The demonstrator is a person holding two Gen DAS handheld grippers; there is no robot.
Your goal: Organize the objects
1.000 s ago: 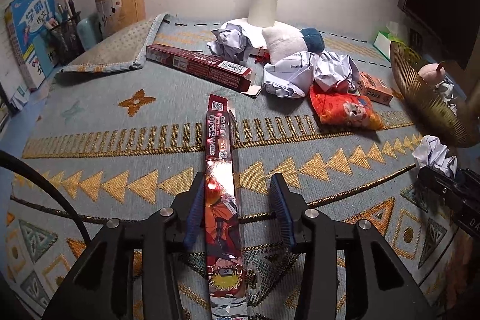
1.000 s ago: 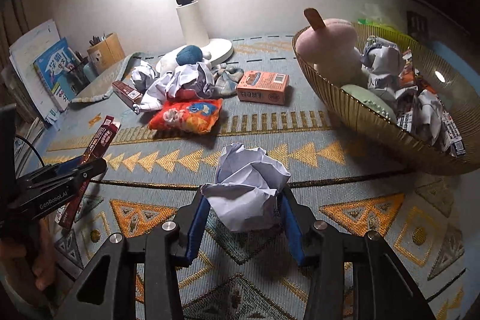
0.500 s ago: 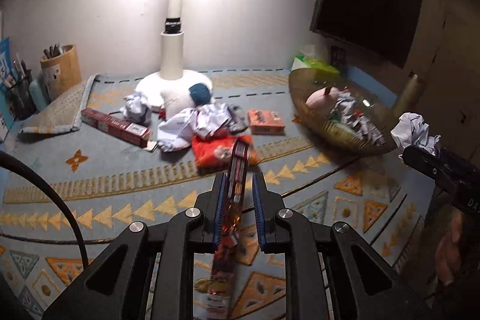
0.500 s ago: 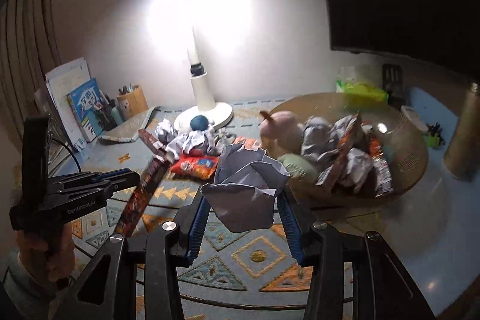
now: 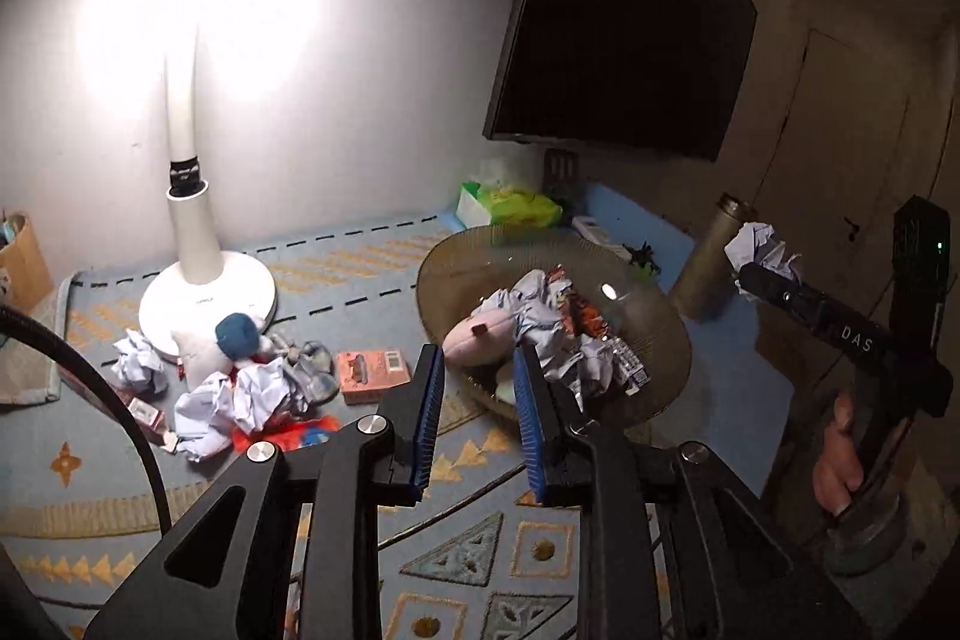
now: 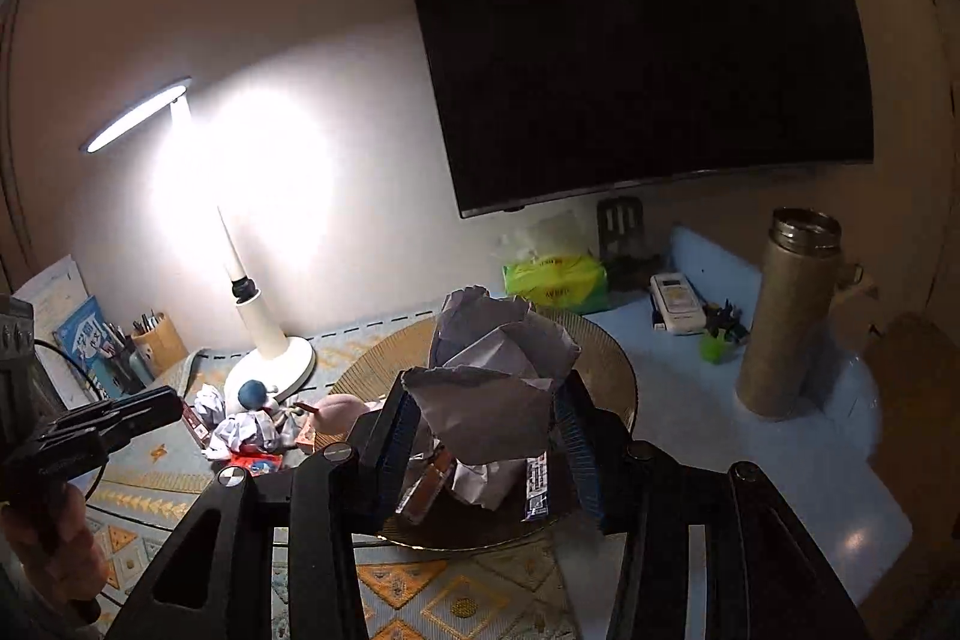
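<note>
My left gripper is open and empty, raised above the mat just in front of the gold wire bowl. The bowl holds a pink plush, crumpled papers and snack packets. My right gripper is shut on a crumpled white paper ball and holds it above the bowl. In the left wrist view the right gripper with the paper ball sits to the right of the bowl. A long red snack packet lies in the bowl below the ball.
On the patterned mat lie crumpled papers, an orange box, a plush toy and a red box. A white desk lamp stands behind. A metal flask, green tissue pack and wall monitor are right.
My left gripper has opened and let go of the long red packet, which now lies in the bowl. My right gripper has carried the paper ball up and over the bowl.
</note>
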